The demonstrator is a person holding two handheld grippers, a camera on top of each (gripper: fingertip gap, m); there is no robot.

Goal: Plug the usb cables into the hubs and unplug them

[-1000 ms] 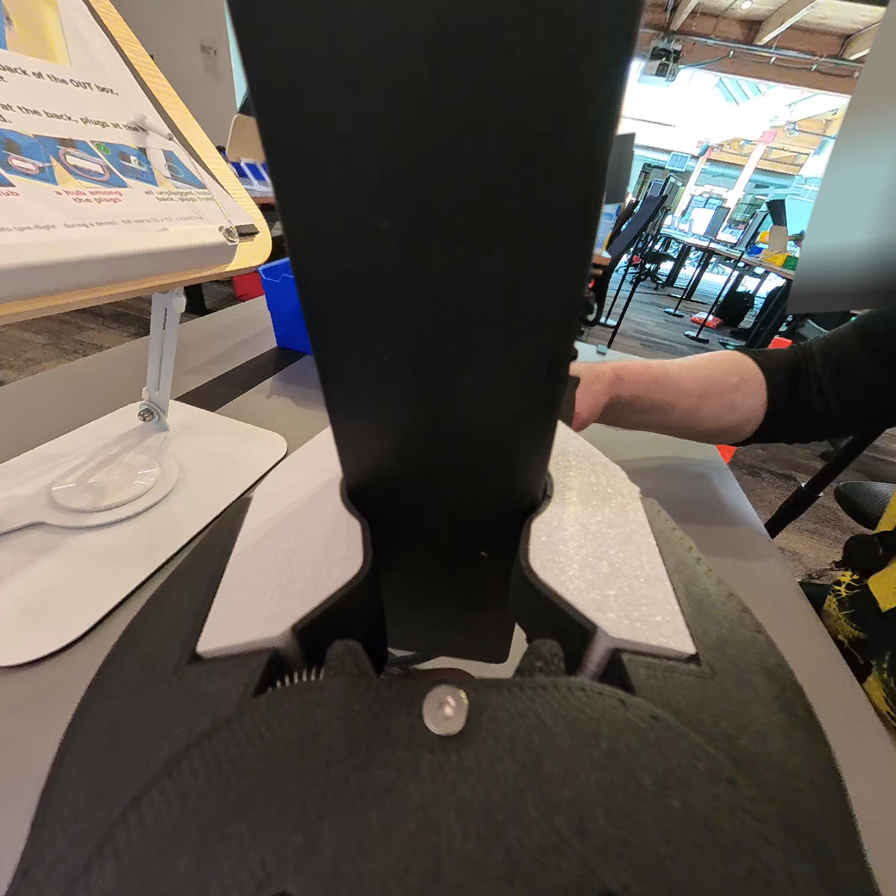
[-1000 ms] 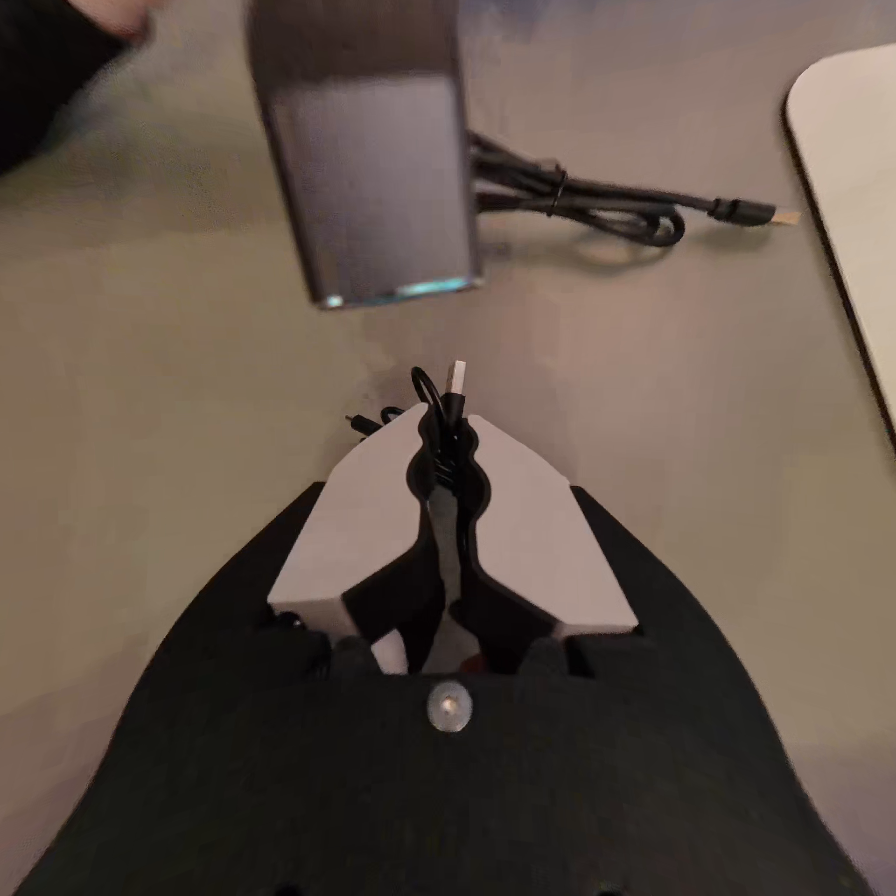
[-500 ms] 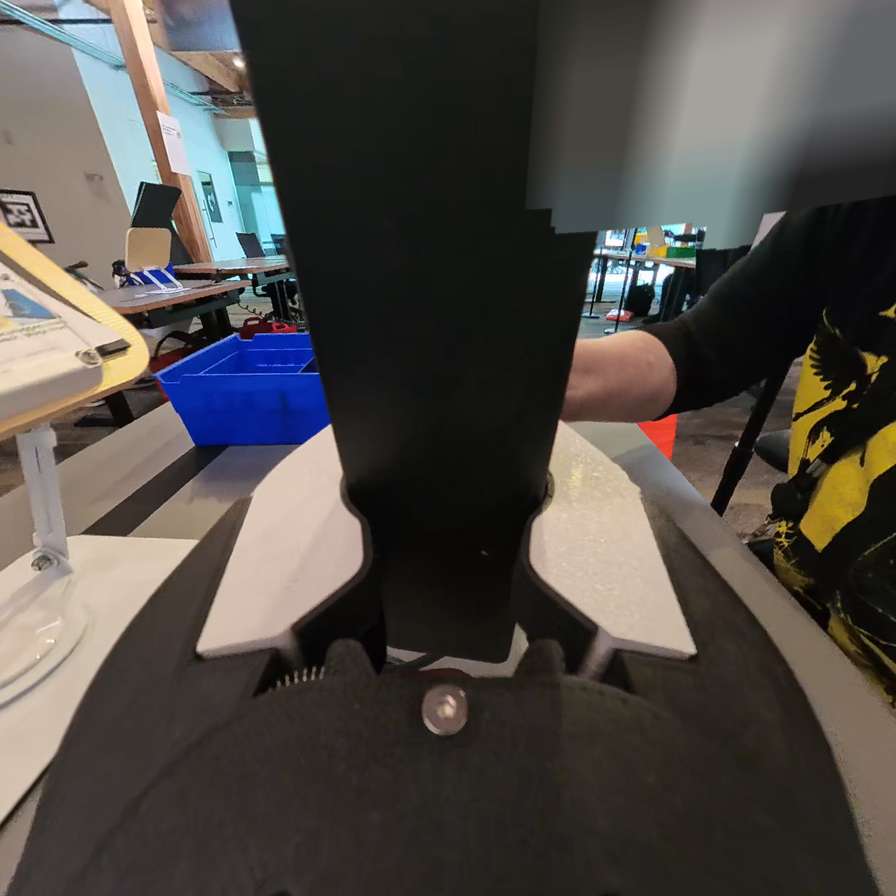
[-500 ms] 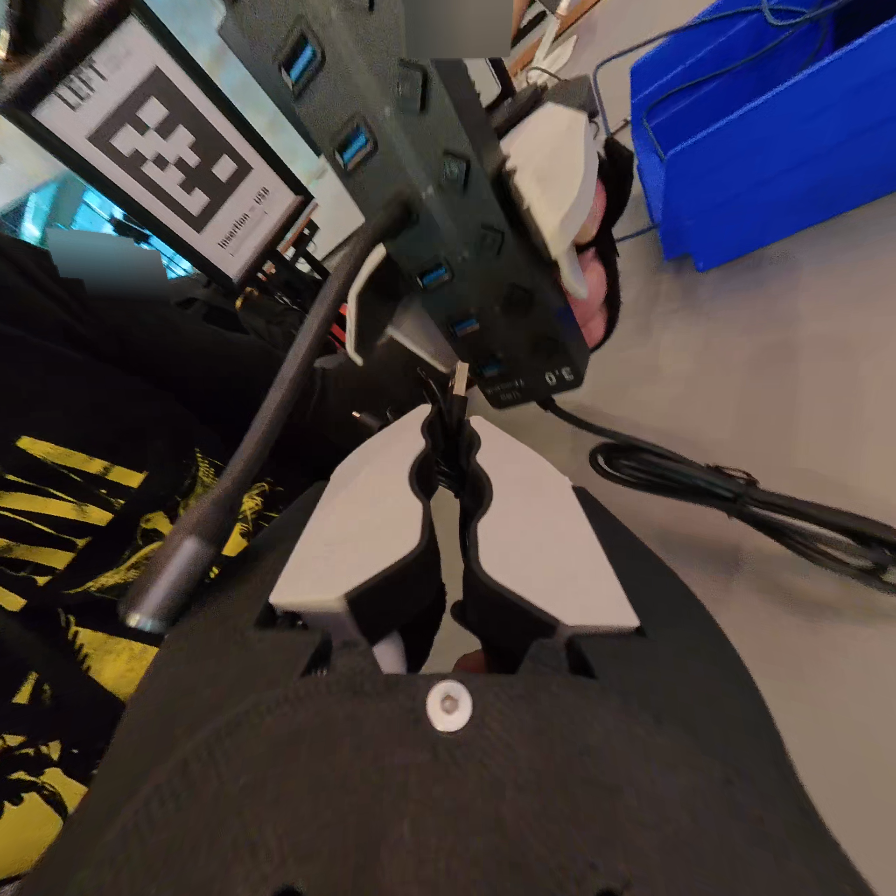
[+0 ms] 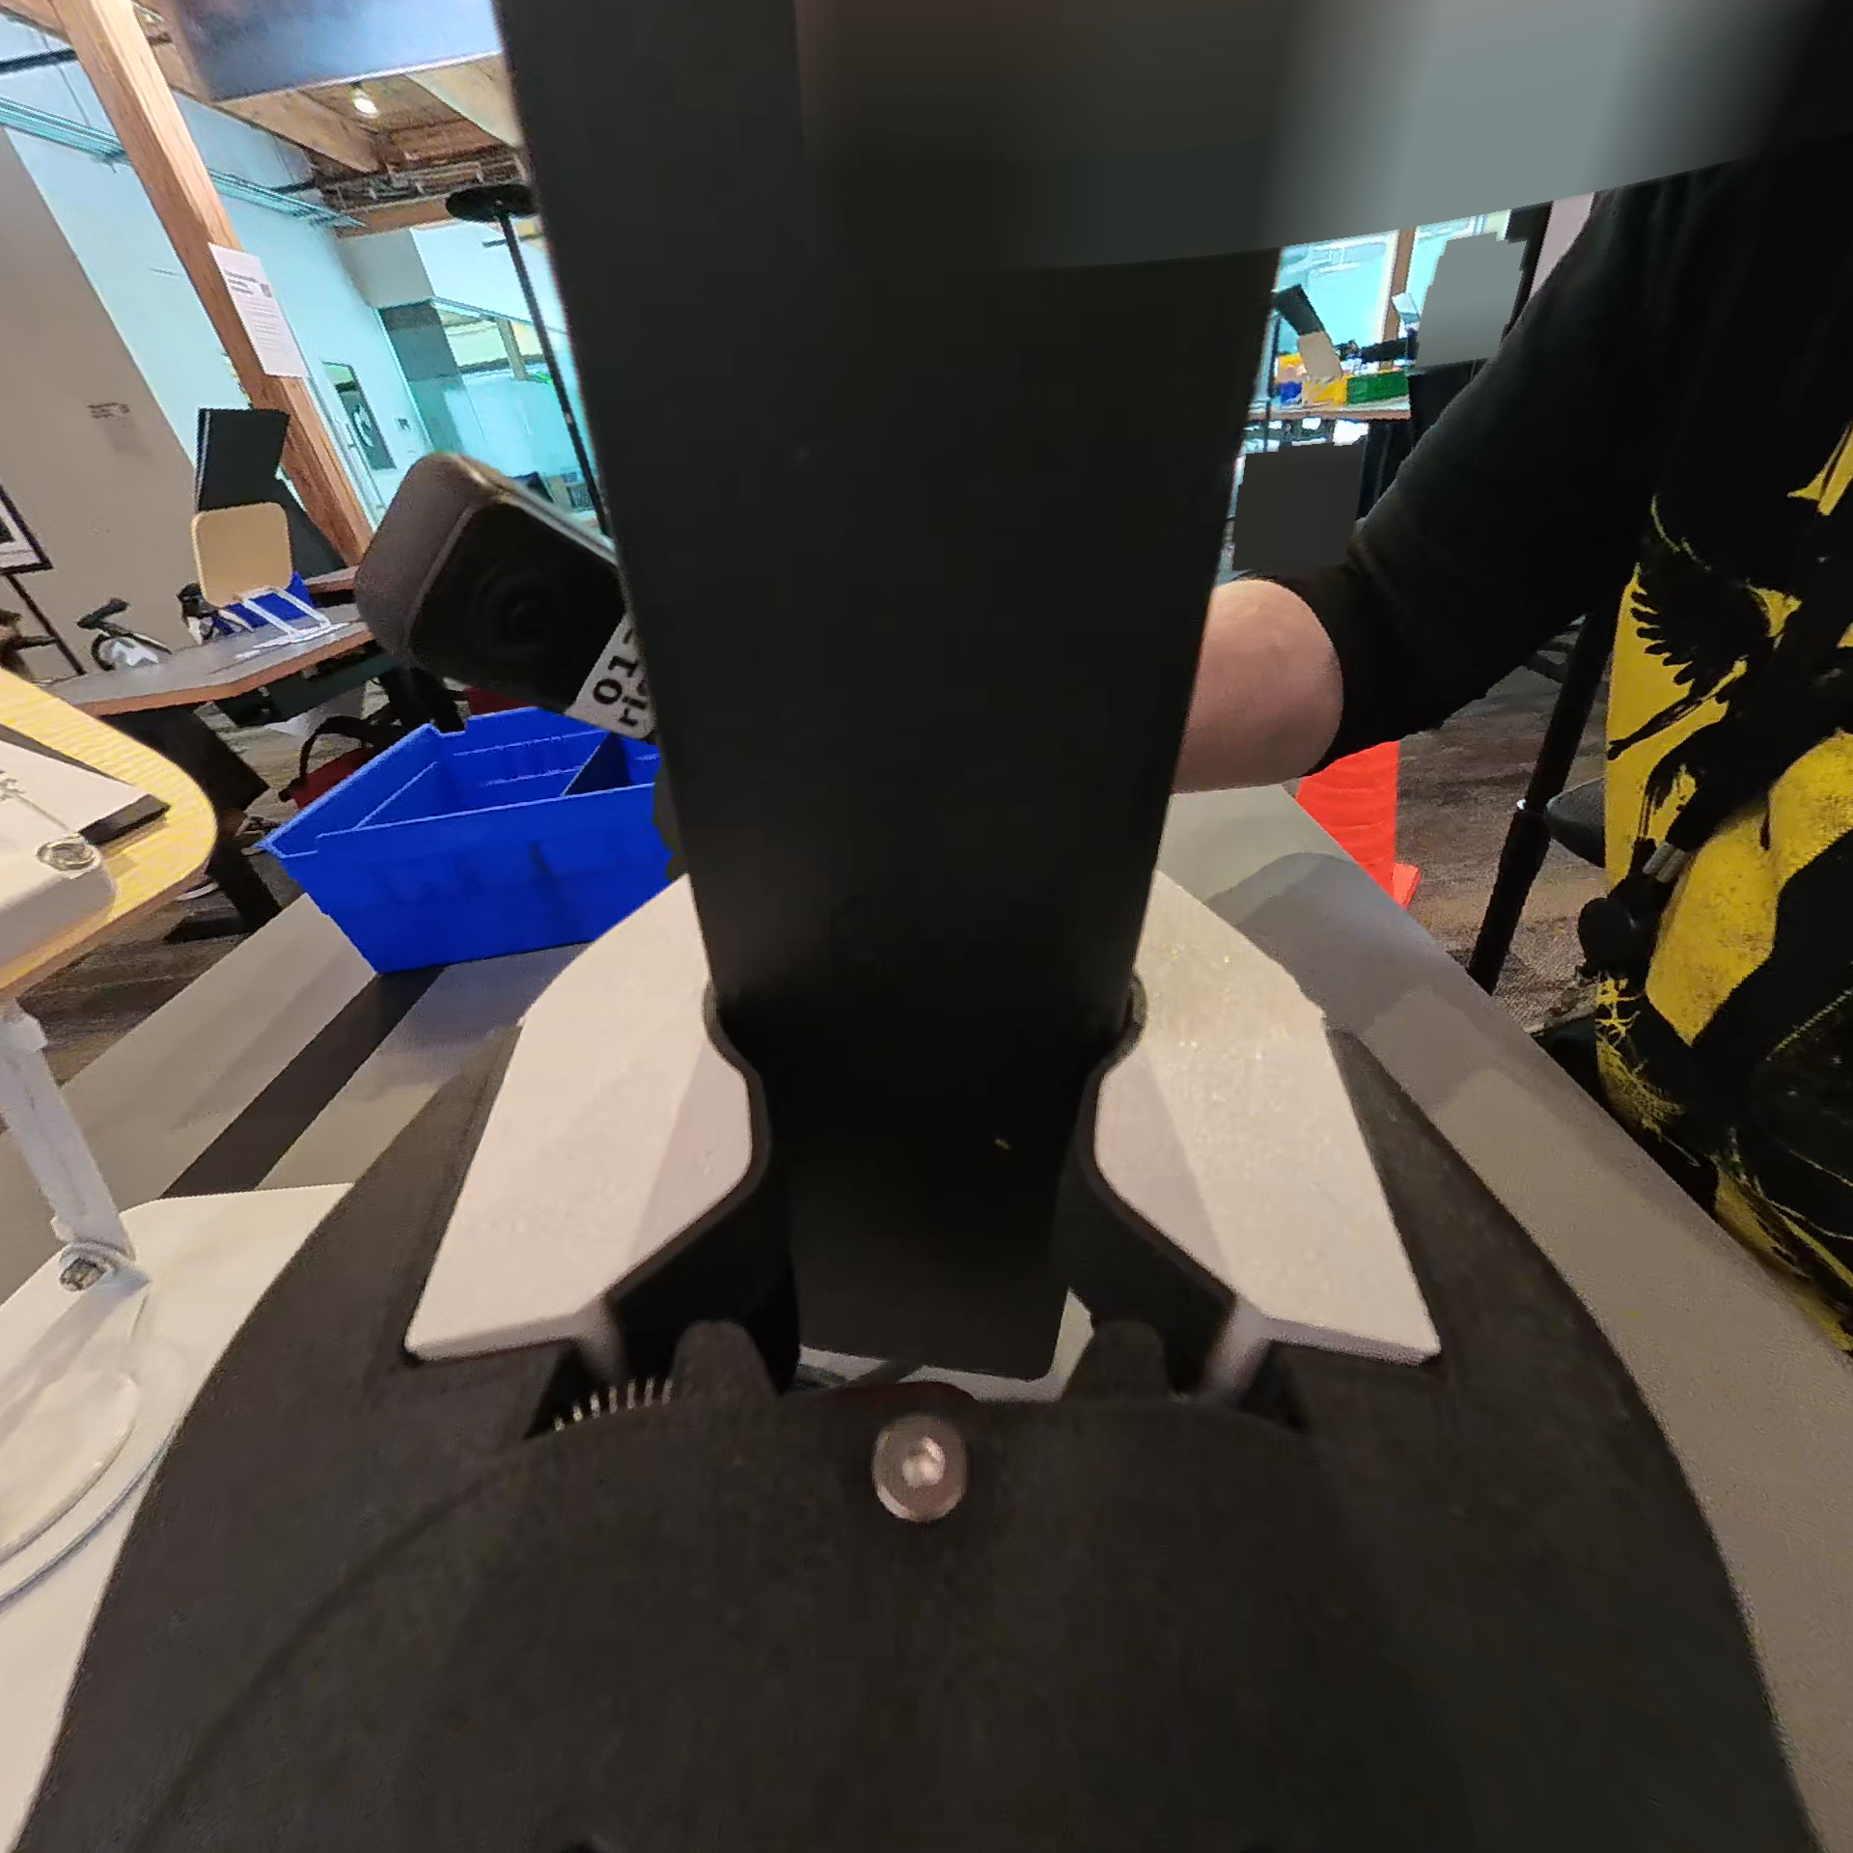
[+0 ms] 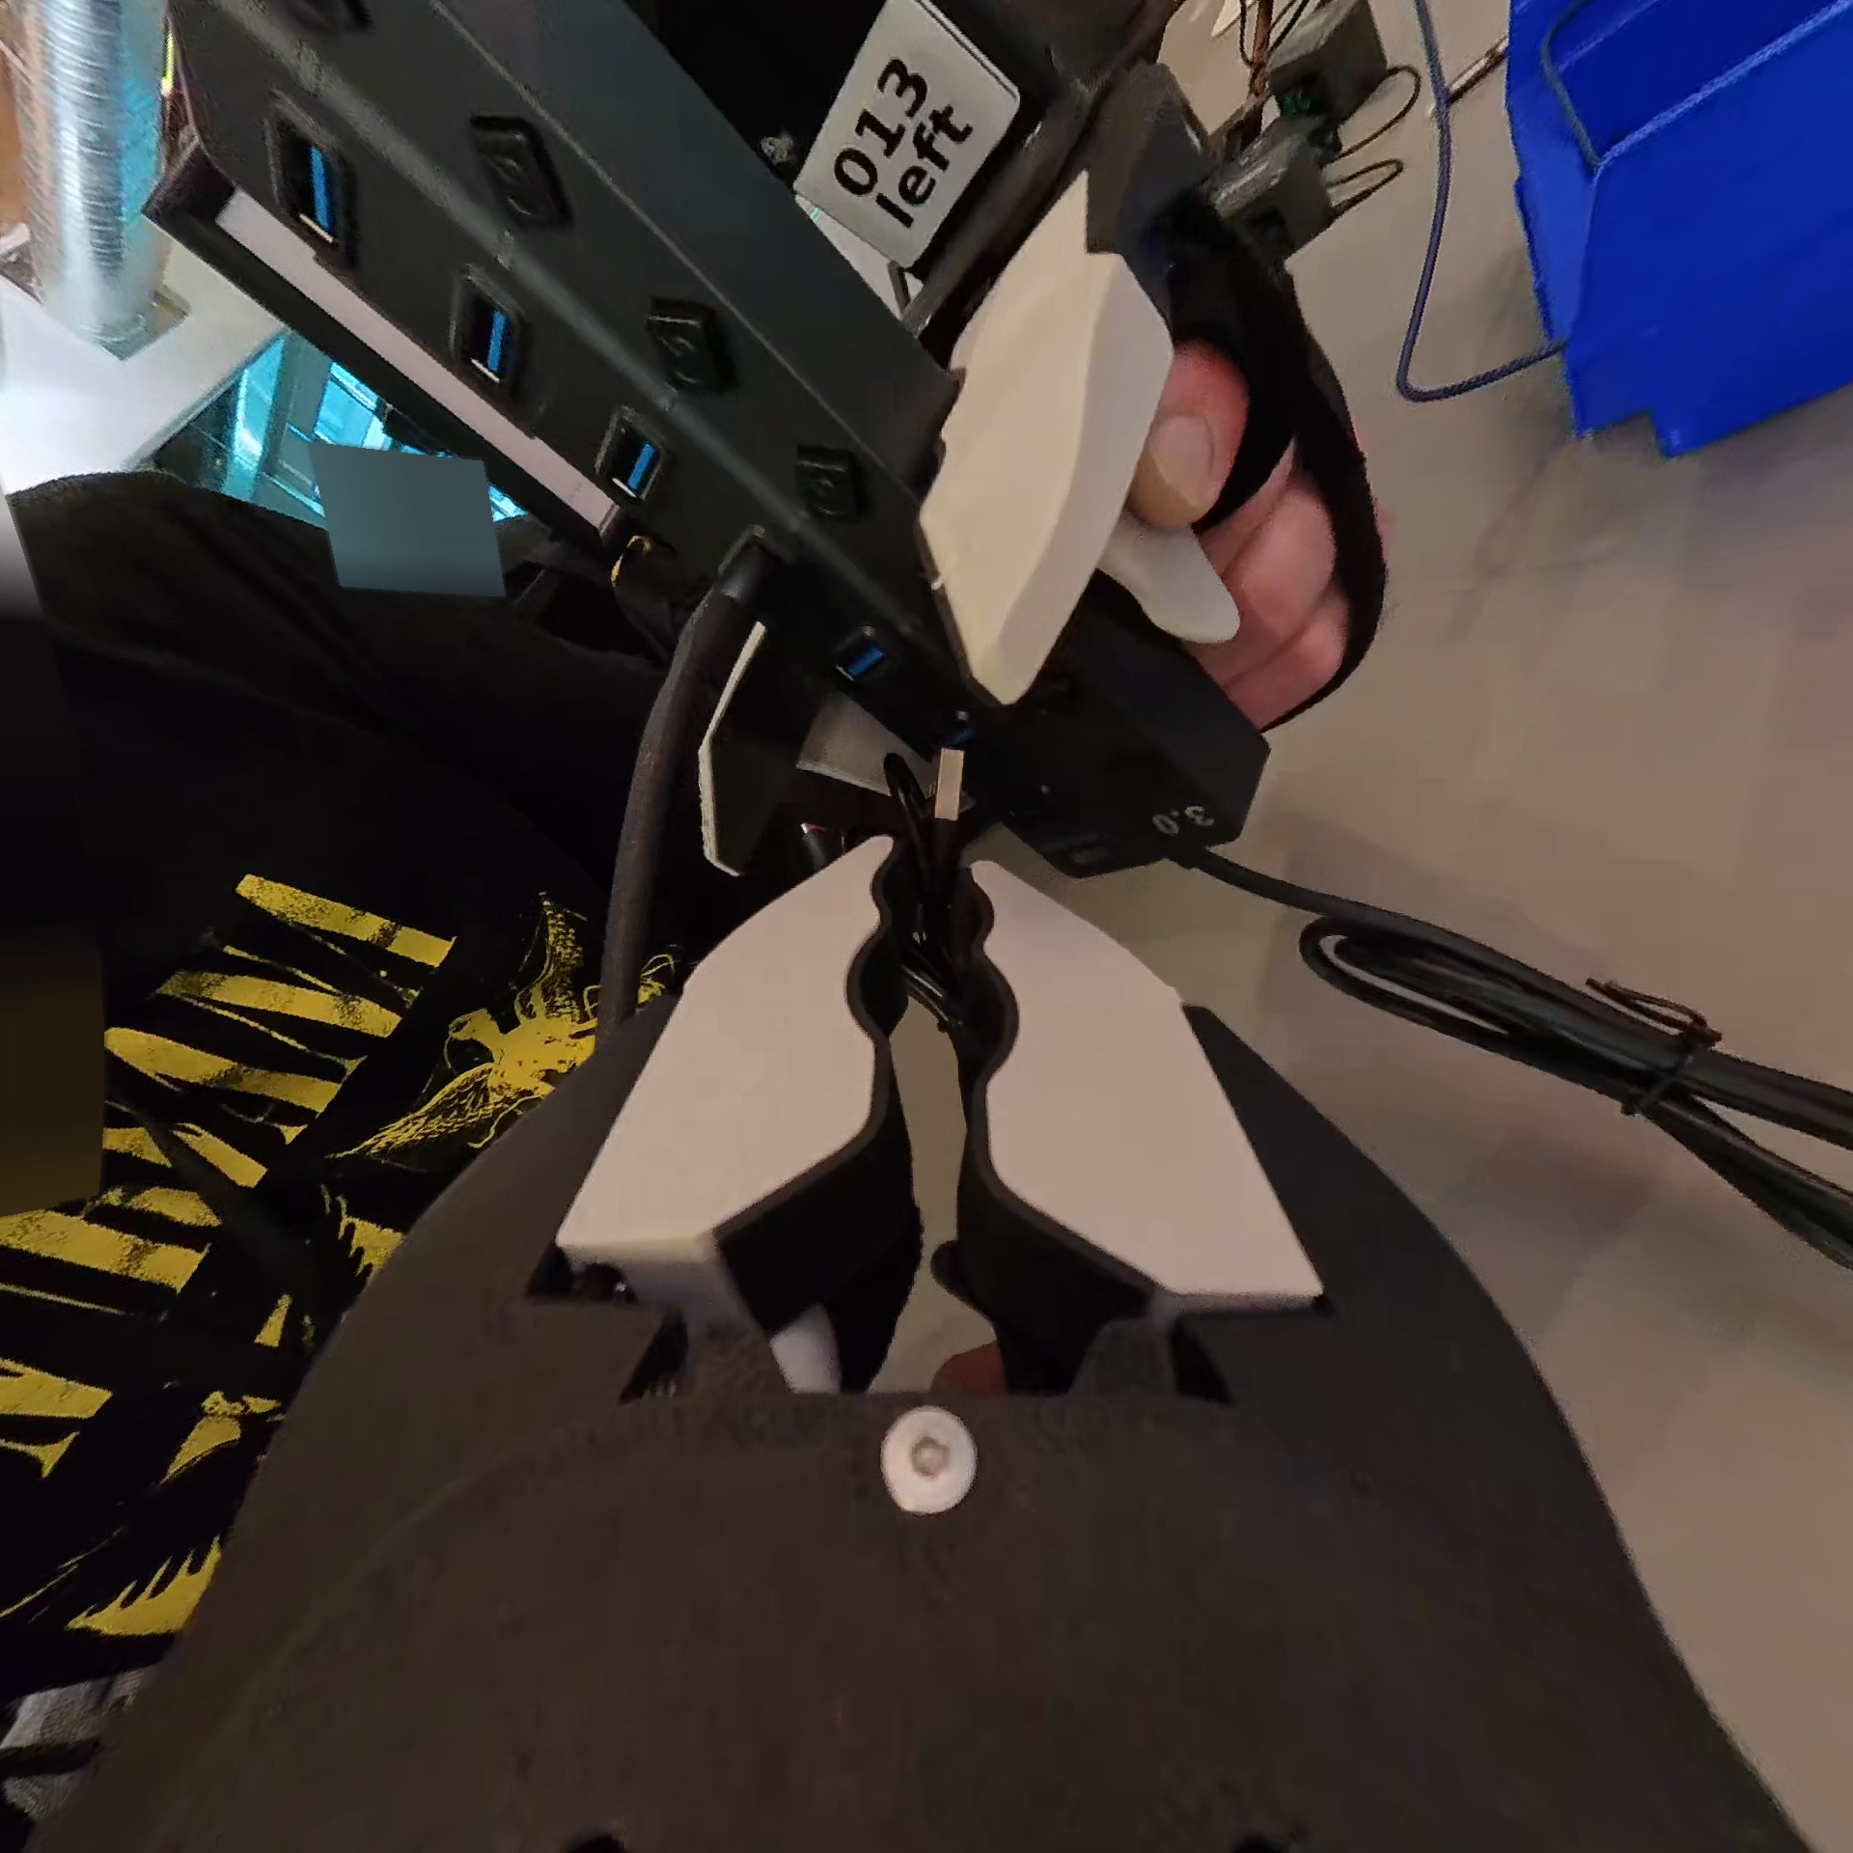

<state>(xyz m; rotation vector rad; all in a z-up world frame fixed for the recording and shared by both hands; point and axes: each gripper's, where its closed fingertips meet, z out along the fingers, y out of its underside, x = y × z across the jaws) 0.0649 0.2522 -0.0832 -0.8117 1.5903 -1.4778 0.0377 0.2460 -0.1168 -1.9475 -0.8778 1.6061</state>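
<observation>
Black plastic fills the left wrist view: the left gripper (image 5: 922, 1003) is clamped, jaws wide, across the body of the USB hub (image 5: 902, 602), holding it off the grey table (image 6: 1504, 802) so its blue ports (image 6: 627, 461) face the other tool. In the right wrist view the right gripper (image 6: 933, 882), nearly closed, pinches a black USB cable (image 6: 928, 922) whose silver plug (image 6: 950, 792) sits at 12 o'clock, just short of the nearest port (apparently lined up for insertion). A blue bin (image 6: 1705, 251) waits at 2 o'clock.
</observation>
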